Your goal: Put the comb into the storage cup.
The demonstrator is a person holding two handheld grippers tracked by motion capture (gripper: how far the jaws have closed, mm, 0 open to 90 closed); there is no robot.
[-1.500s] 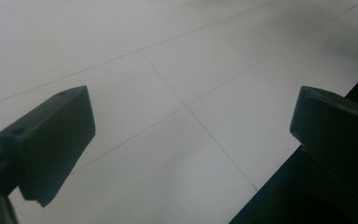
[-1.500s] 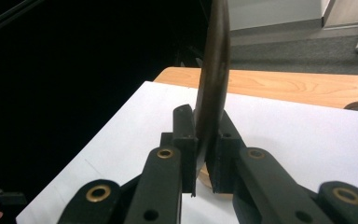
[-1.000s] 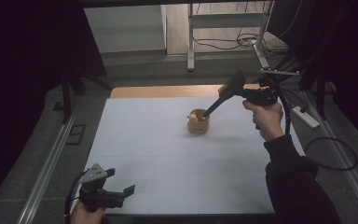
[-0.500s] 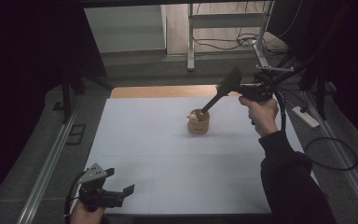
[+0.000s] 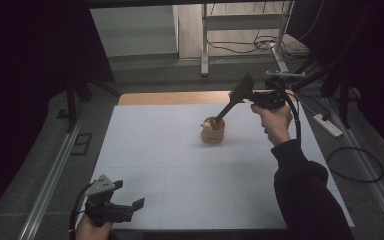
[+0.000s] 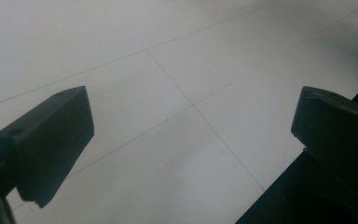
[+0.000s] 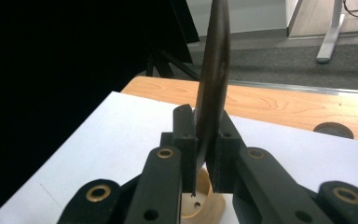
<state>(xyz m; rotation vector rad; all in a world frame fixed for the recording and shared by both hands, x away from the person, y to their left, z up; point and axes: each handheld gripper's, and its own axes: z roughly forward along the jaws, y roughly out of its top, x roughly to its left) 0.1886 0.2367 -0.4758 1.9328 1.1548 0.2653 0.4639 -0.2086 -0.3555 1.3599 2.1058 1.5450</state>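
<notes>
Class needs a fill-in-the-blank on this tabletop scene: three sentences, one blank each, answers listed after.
1. The right gripper is shut on a dark ____.
2. That tool's lower end dips into the small wooden ____, which stands on the white table.
3. The left gripper has its jaws ____.

Answers: spatula; cup; open

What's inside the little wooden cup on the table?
The wooden cup holds the lower end of the dark spatula gripped by the right gripper, plus something pale. Its bottom is hidden.

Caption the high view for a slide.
Right gripper holds a dark spatula dipped in a small wooden cup.
</notes>
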